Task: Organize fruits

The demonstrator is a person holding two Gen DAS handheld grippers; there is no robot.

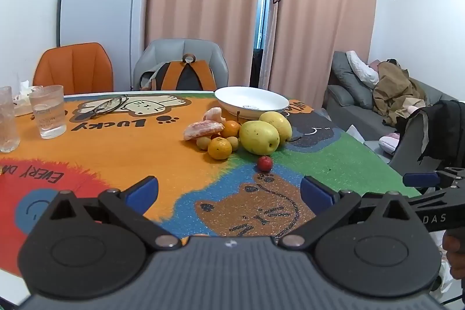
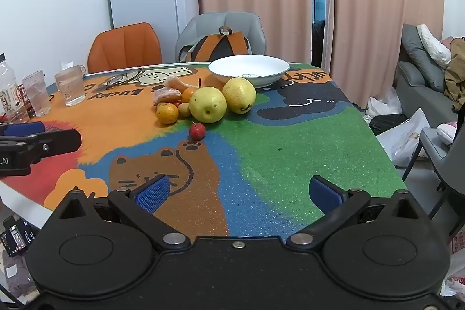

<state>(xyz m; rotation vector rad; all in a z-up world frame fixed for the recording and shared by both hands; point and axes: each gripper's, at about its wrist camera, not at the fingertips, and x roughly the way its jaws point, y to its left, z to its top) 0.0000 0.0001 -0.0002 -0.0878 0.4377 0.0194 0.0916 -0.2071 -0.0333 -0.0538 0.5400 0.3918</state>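
A heap of fruit lies mid-table: two yellow pears (image 1: 259, 137) (image 2: 208, 104), tangerines (image 1: 220, 148) (image 2: 167, 113), peeled citrus pieces (image 1: 202, 130) (image 2: 167, 95) and small brownish fruits (image 1: 203, 142). A small red fruit (image 1: 264, 163) (image 2: 197, 131) sits alone in front of the heap. An empty white bowl (image 1: 251, 101) (image 2: 248, 69) stands behind it. My left gripper (image 1: 229, 191) is open and empty above the near table. My right gripper (image 2: 238, 192) is open and empty, also short of the fruit.
Two drinking glasses (image 1: 48, 115) (image 2: 69, 89) and a bottle (image 2: 8, 92) stand at the left, eyeglasses (image 1: 109, 105) at the back. Chairs (image 1: 74, 67) with a backpack (image 1: 186, 74) stand behind the table. A sofa (image 1: 377, 95) is at the right.
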